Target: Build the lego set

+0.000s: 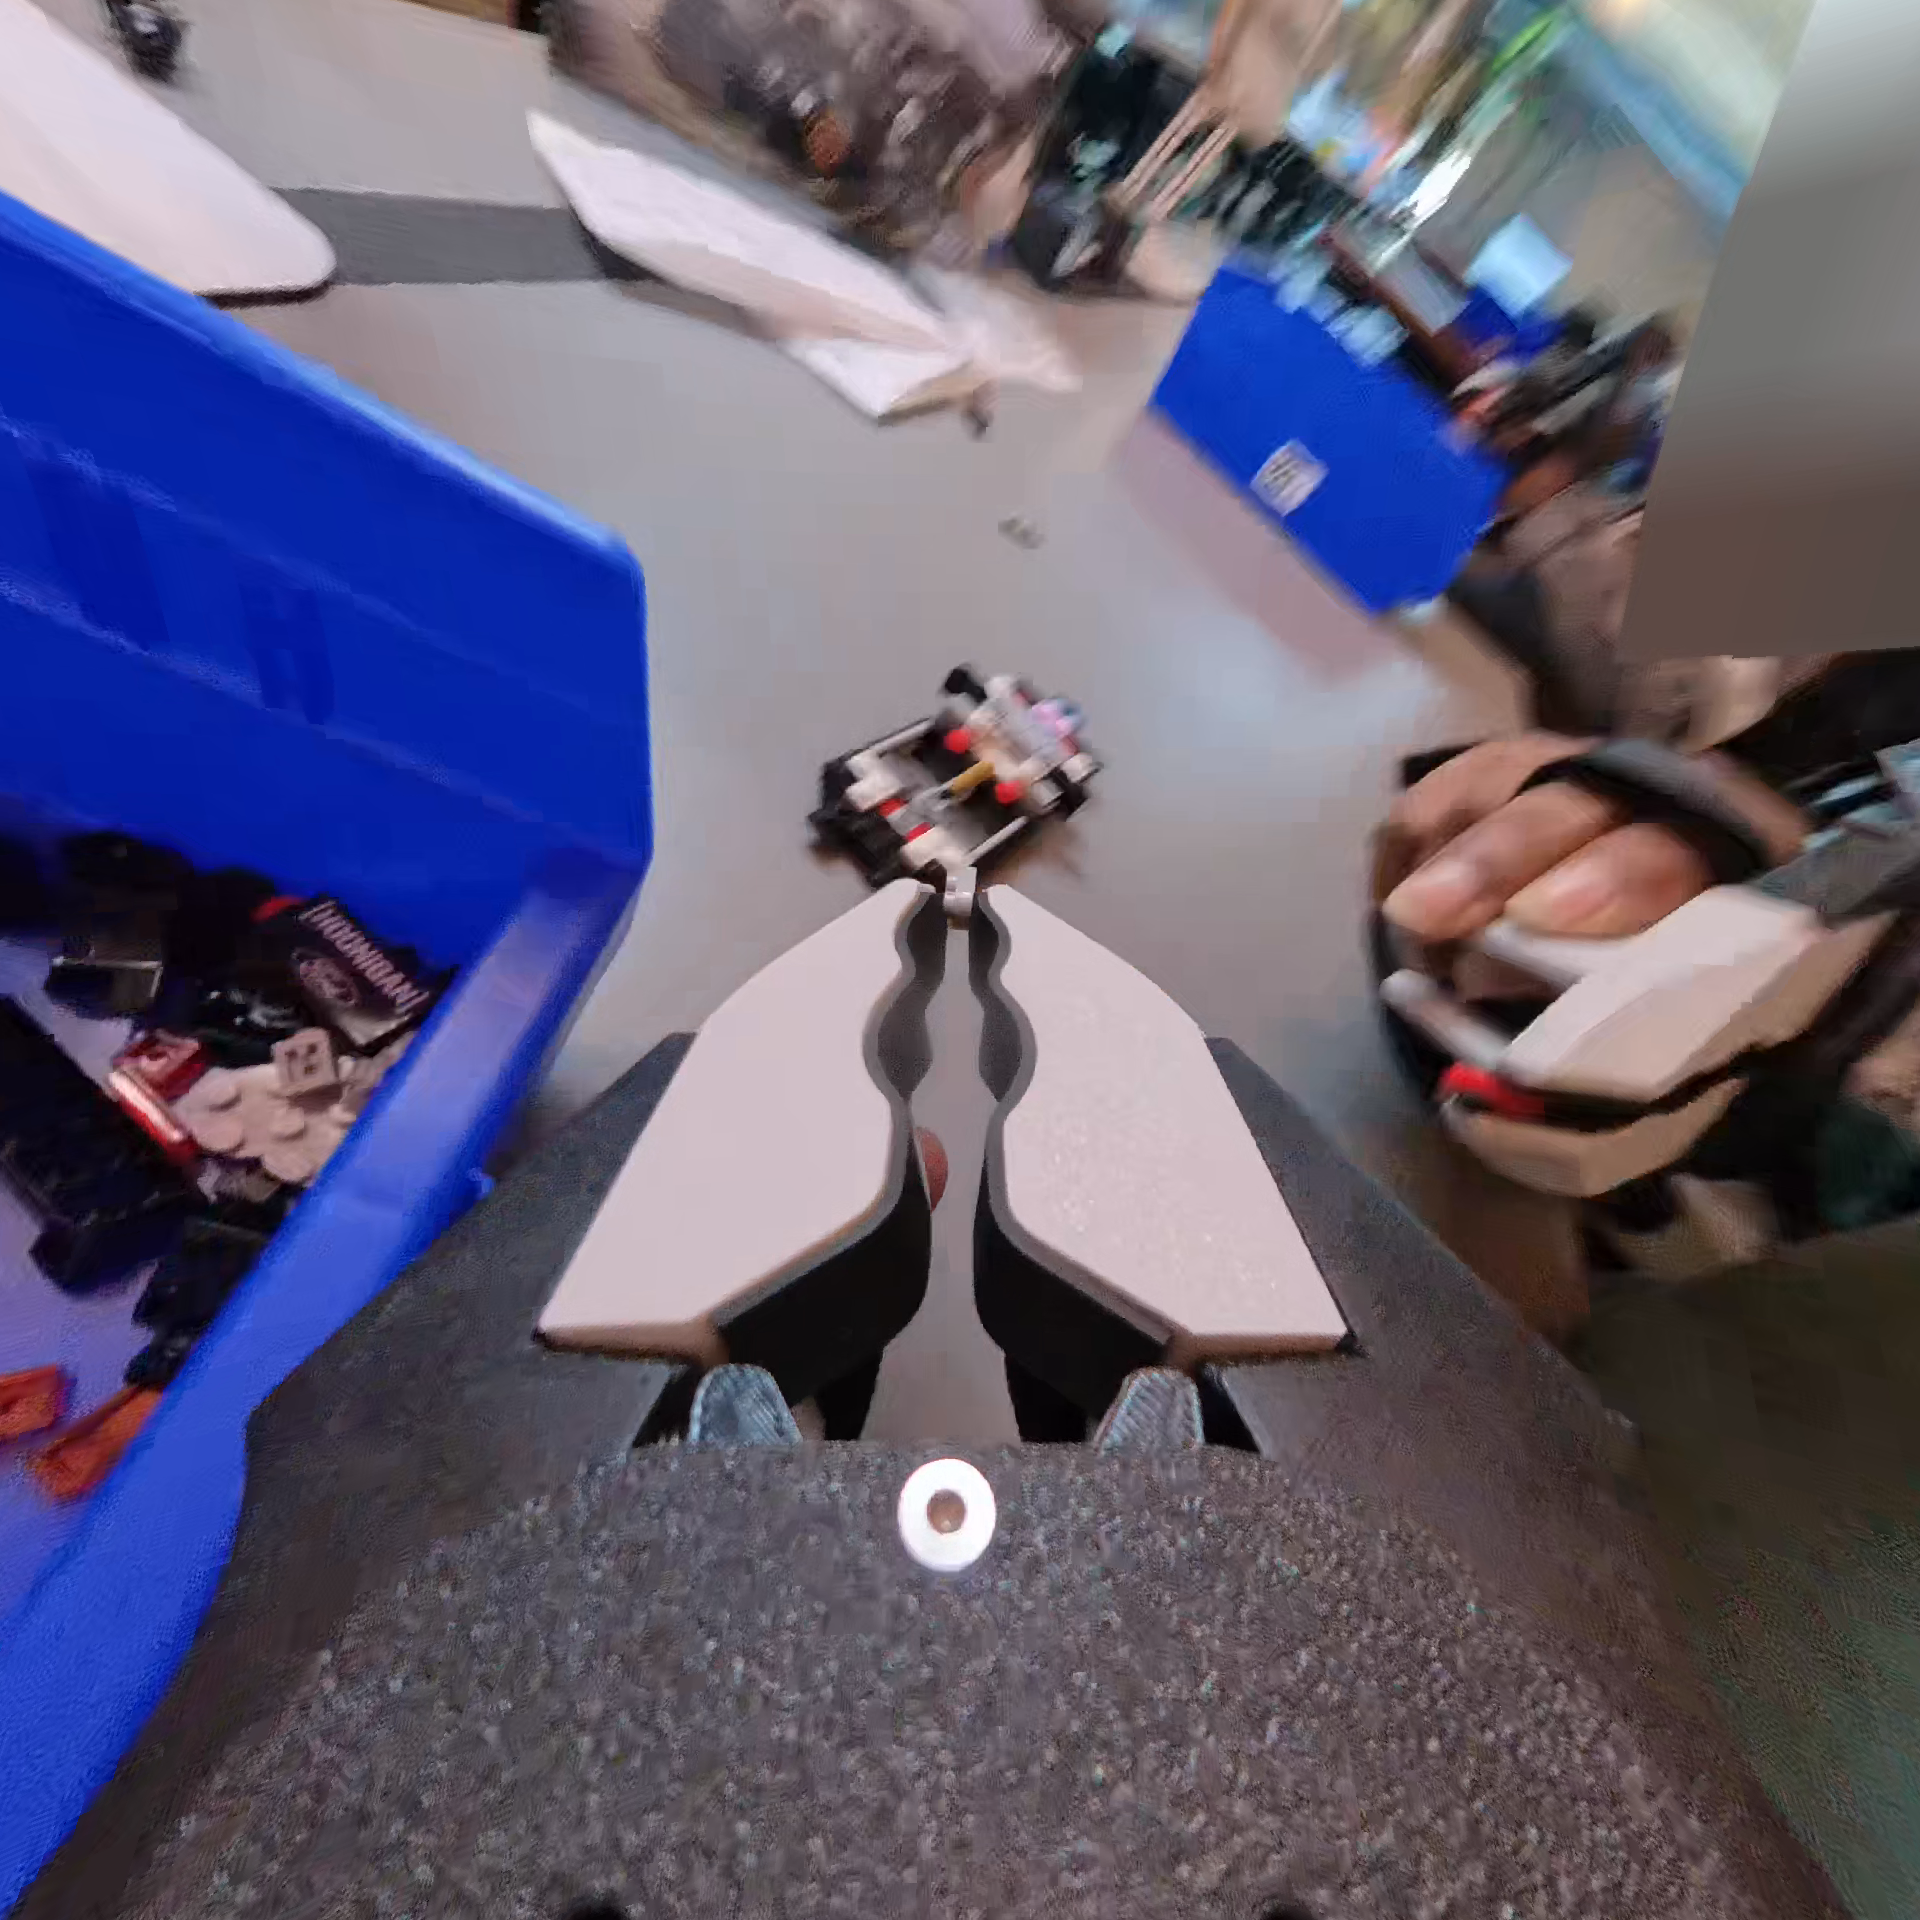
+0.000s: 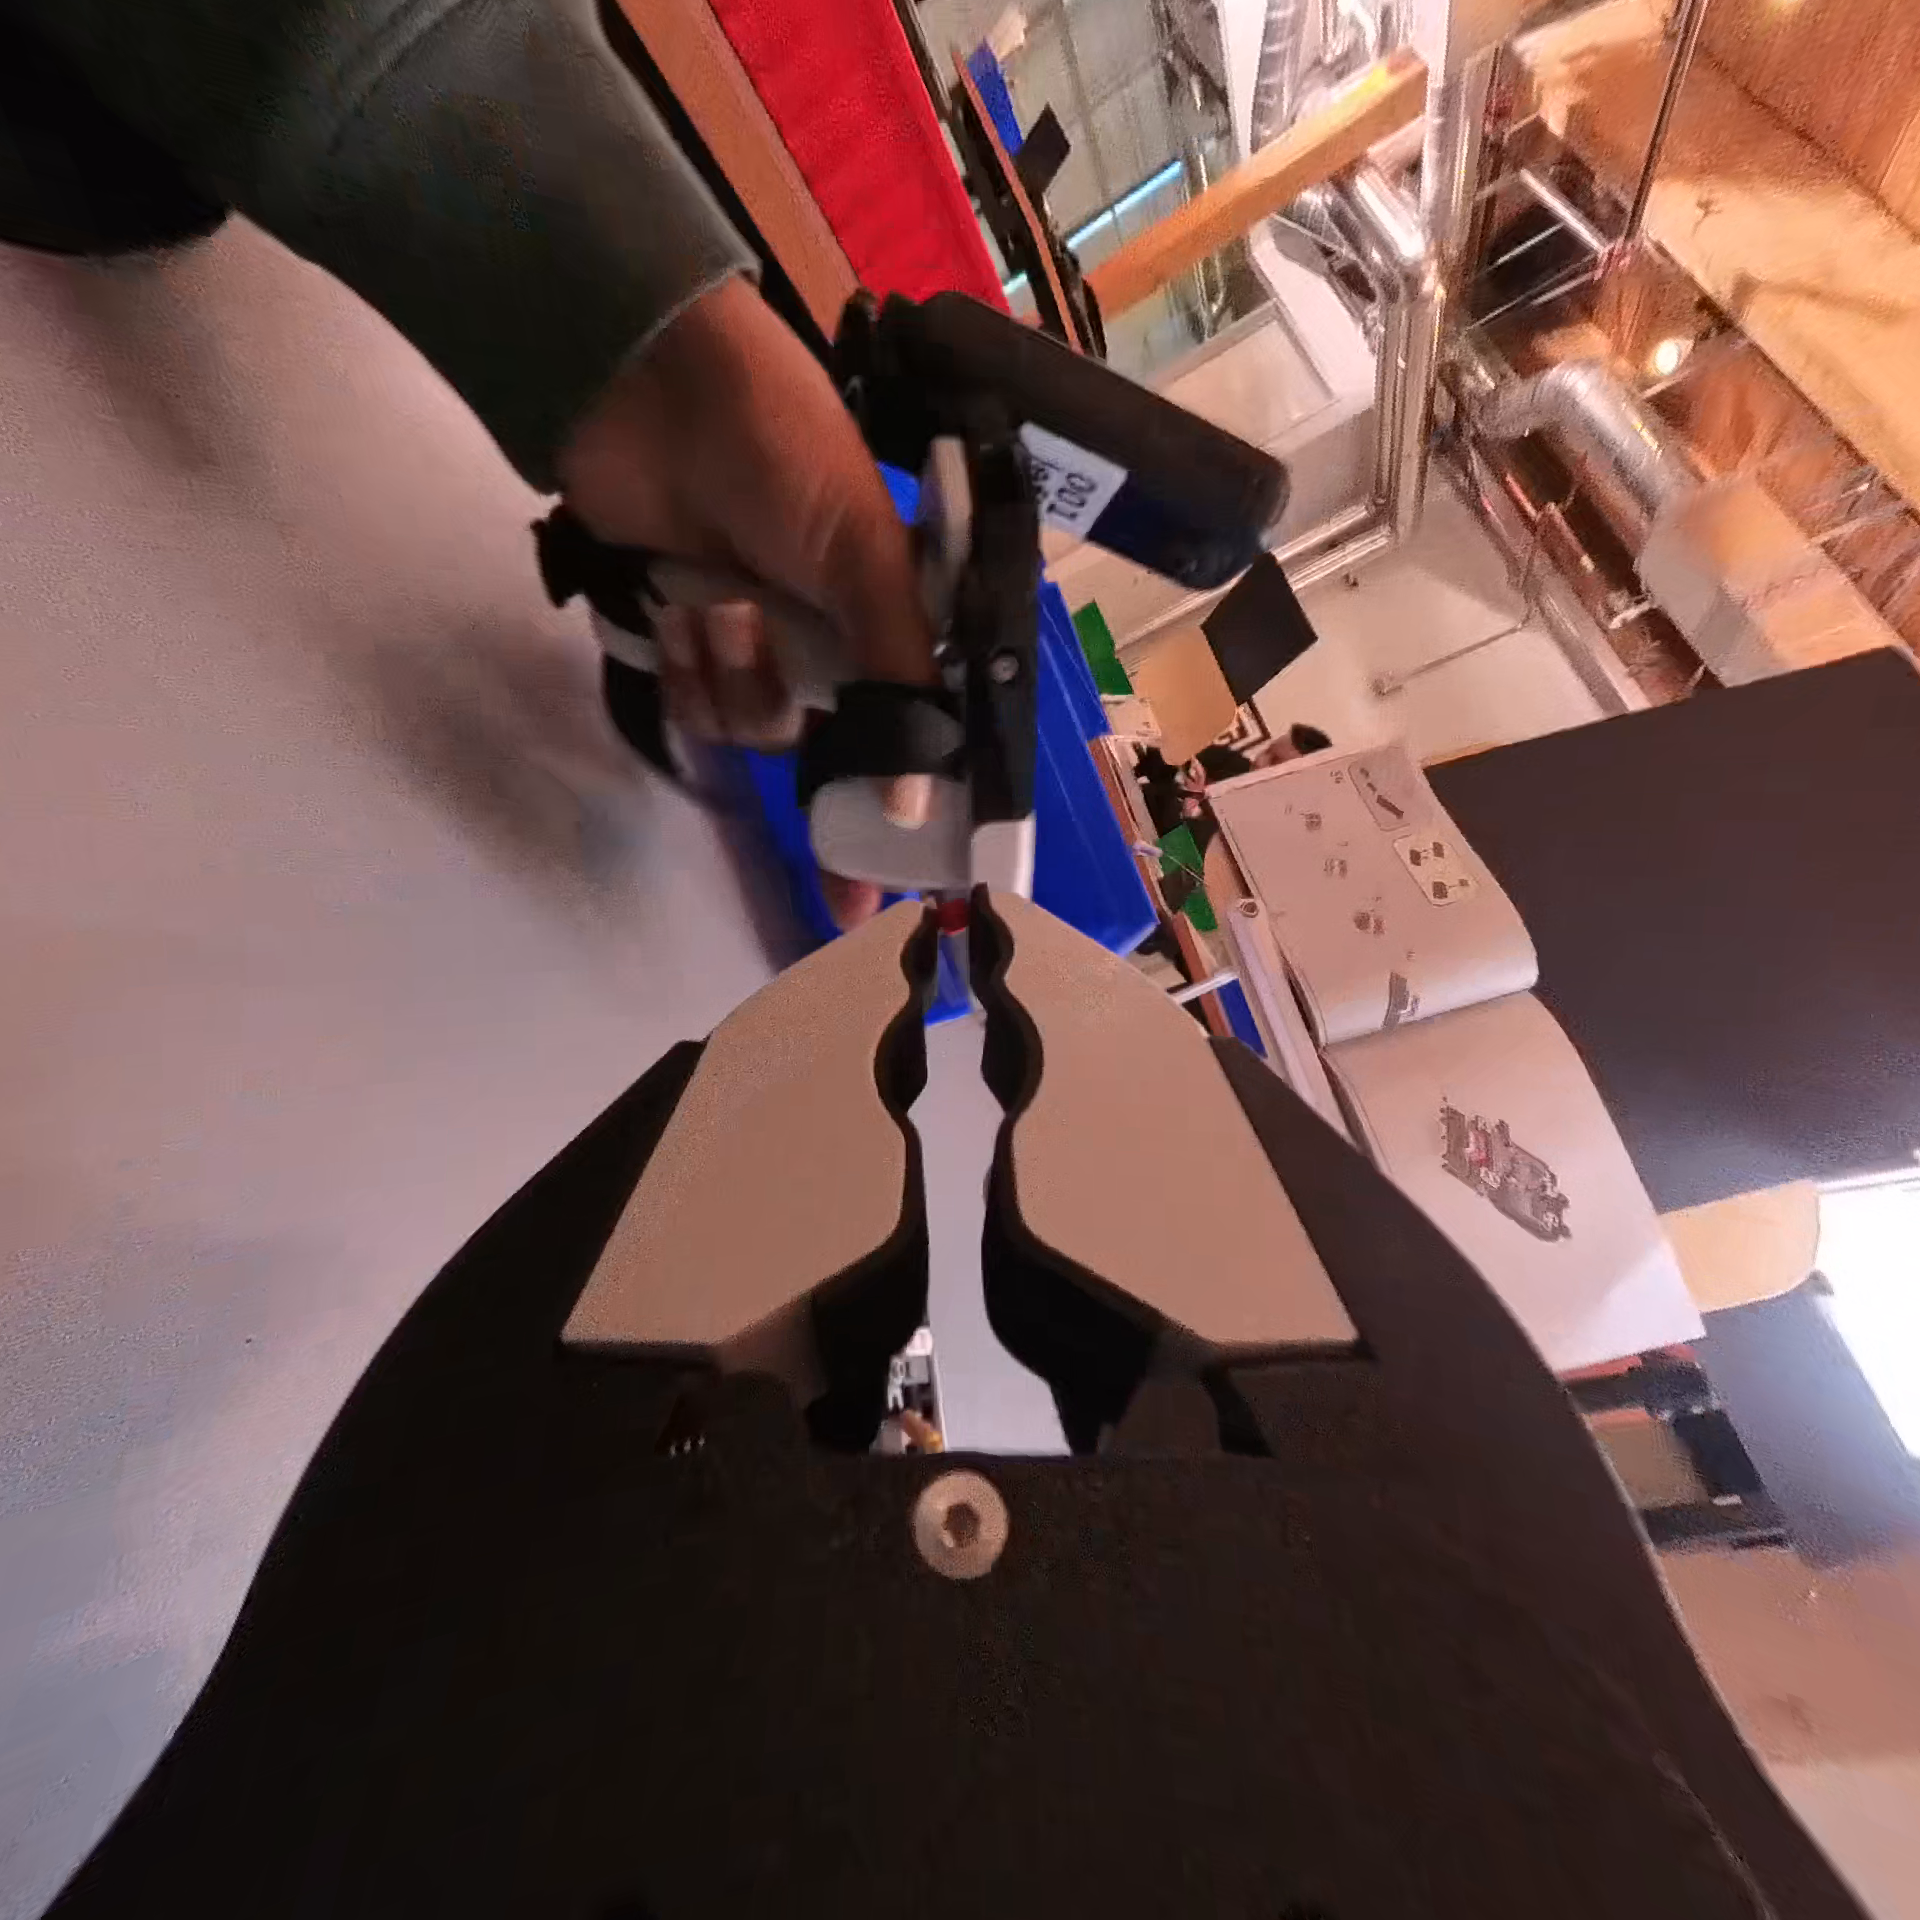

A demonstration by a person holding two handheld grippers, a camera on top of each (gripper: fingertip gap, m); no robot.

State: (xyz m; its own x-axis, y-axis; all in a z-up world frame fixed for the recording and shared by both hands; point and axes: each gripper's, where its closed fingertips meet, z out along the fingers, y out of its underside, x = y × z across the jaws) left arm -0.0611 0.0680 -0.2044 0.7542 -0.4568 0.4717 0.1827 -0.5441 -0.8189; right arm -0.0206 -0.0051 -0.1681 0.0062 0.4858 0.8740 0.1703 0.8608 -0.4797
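Grey and black, a small brick-built model with red pins lies on the grey table, just beyond the left claw. A small grey piece at the model's near edge is pinched between the nearly closed tips of that claw. To the left, a blue bin is seen, tilted in the view, with loose black, white and red parts inside it. Far to the right, a second blue bin stands on the table, and an open white booklet lies at the far side. At the right edge, a hand is wrapped around the handle of the other gripper.

In the right wrist view, the right claw is closed on a small red piece. Just beyond its tips, the left gripper is held by a hand in a dark sleeve. An open instruction booklet lies to the right.
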